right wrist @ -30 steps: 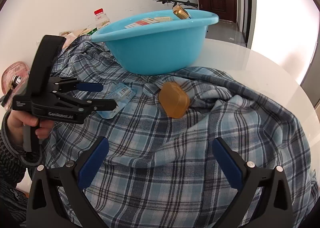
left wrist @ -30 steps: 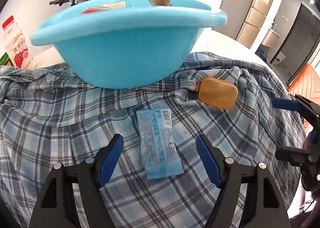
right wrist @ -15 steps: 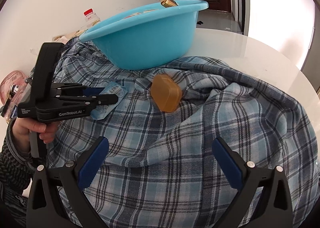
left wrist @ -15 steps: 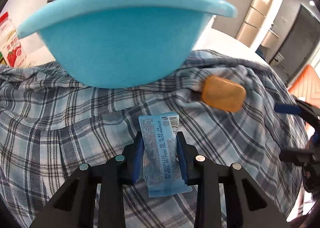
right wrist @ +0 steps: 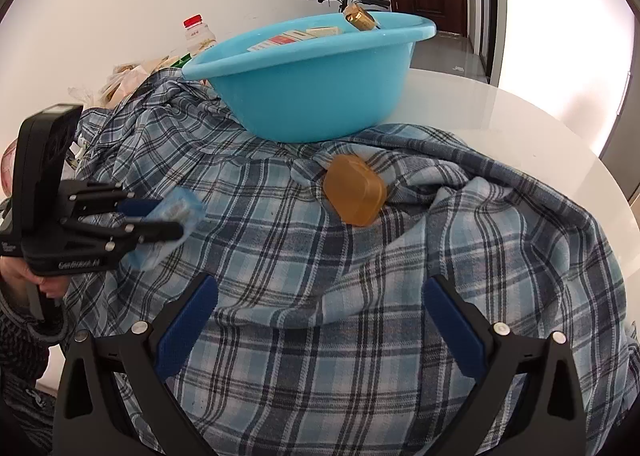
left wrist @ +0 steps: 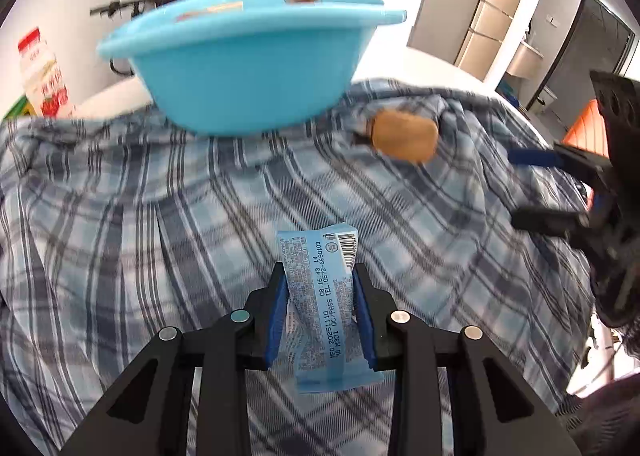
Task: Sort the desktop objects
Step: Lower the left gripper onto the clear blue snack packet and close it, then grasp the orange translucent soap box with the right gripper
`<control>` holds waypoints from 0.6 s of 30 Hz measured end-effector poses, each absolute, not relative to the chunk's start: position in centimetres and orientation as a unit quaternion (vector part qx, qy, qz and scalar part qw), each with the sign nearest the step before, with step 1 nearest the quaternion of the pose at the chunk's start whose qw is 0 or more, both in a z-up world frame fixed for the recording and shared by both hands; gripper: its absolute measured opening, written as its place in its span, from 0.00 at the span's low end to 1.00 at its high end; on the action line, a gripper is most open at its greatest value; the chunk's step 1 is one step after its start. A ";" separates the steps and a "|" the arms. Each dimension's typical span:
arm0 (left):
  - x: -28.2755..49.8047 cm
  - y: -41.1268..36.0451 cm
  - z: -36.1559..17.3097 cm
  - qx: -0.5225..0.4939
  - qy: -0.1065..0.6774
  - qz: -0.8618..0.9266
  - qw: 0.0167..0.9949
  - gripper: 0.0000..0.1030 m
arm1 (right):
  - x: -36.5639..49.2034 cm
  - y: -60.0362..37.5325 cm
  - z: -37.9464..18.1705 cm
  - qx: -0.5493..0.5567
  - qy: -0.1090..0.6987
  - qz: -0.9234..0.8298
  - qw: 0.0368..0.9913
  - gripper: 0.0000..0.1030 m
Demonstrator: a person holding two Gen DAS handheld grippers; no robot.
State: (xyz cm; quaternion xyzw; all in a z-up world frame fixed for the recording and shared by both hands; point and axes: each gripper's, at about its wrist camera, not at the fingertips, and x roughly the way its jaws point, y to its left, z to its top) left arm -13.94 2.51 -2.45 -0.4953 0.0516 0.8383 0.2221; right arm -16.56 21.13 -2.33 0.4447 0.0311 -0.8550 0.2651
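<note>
My left gripper (left wrist: 320, 276) is shut on a light blue snack packet (left wrist: 322, 296), holding it just above the plaid cloth (left wrist: 160, 224). From the right wrist view the same left gripper (right wrist: 160, 220) holds the packet (right wrist: 176, 216) at the left. An orange soap-like block (left wrist: 404, 135) (right wrist: 354, 194) lies on the cloth in front of the blue basin (left wrist: 248, 68) (right wrist: 308, 76). The basin holds small boxes and a gold-wrapped item (right wrist: 359, 17). My right gripper (right wrist: 320, 320) hangs open over the cloth with nothing between its fingers, and shows at the right edge as the right gripper (left wrist: 536, 188).
A drink bottle with a red label (left wrist: 42, 74) (right wrist: 199, 36) stands behind the basin at the left beside some bags. The white round table (right wrist: 500, 128) is bare at the right. A hand (right wrist: 44, 280) in a dark sleeve holds the left gripper.
The left gripper's jaws closed on the blue packet and it drew back from the basin with the packet, lifted off the cloth. The right gripper stayed open and nearly still.
</note>
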 end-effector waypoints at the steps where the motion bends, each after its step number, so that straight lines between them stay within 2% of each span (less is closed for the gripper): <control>1: -13.7 2.3 -2.6 -0.495 0.048 0.839 0.220 0.32 | -16.7 20.9 -2.2 0.442 0.032 -0.856 0.265 0.99; 10: -13.4 1.0 -3.1 -0.496 0.034 0.841 0.214 0.32 | -18.8 19.8 -1.1 0.403 0.031 -0.867 0.291 0.99; 16: -13.5 0.8 -3.7 -0.503 0.037 0.836 0.217 0.32 | -19.9 17.2 -1.5 0.349 0.139 -0.875 0.306 0.99; 18: -13.4 0.6 -3.7 -0.504 0.037 0.835 0.216 0.32 | -20.1 16.4 -2.0 0.340 0.175 -0.870 0.312 0.96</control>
